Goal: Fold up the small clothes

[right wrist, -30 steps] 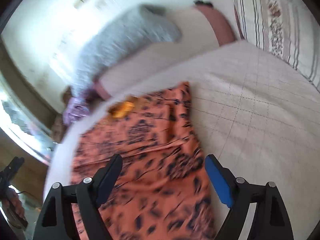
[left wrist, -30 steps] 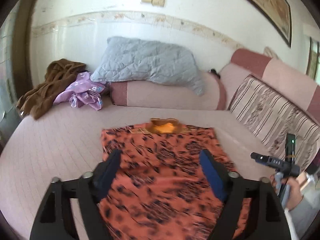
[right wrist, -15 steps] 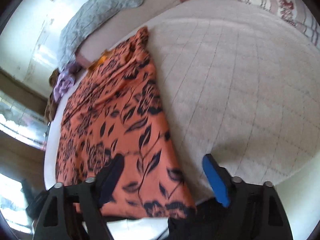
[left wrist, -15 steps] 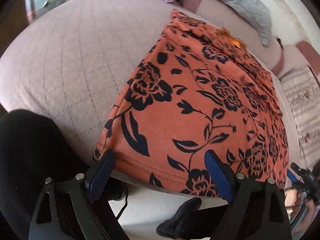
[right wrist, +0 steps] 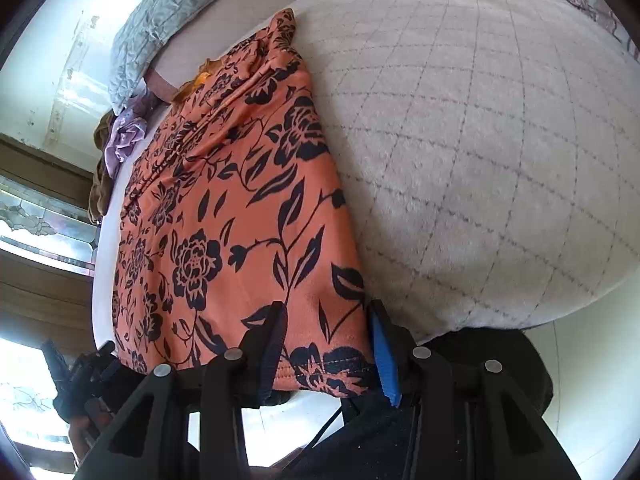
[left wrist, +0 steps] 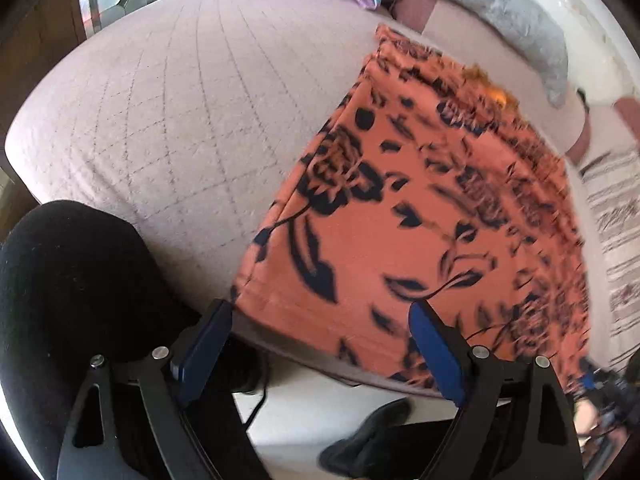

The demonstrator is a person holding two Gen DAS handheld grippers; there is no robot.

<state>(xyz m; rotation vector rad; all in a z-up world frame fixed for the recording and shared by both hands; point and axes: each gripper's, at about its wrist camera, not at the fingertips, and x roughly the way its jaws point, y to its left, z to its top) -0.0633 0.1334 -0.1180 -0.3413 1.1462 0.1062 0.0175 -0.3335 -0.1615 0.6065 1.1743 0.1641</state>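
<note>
orange cloth (right wrist: 240,216) flat on bed (right wrist: 480,140) | right gripper (right wrist: 328,344) closing over near right corner | left gripper (left wrist: 320,344) wide open, empty | pinch both near corners evenly

Both wrist views steeply down, close (shared: orange garment (left wrist: 420,220) hem)

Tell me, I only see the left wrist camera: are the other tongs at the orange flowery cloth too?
Observer: Yes. The right tongs straddle the orange cloth at its near corner hem, and they are closing with fabric between them.
Operator: Are they squeezing it yet?
Observer: Not visibly. The fabric between them lies flat, not bunched.
Operator: Is that side smooth?
Observer: Mostly. Long creases run along it near the far end.
</note>
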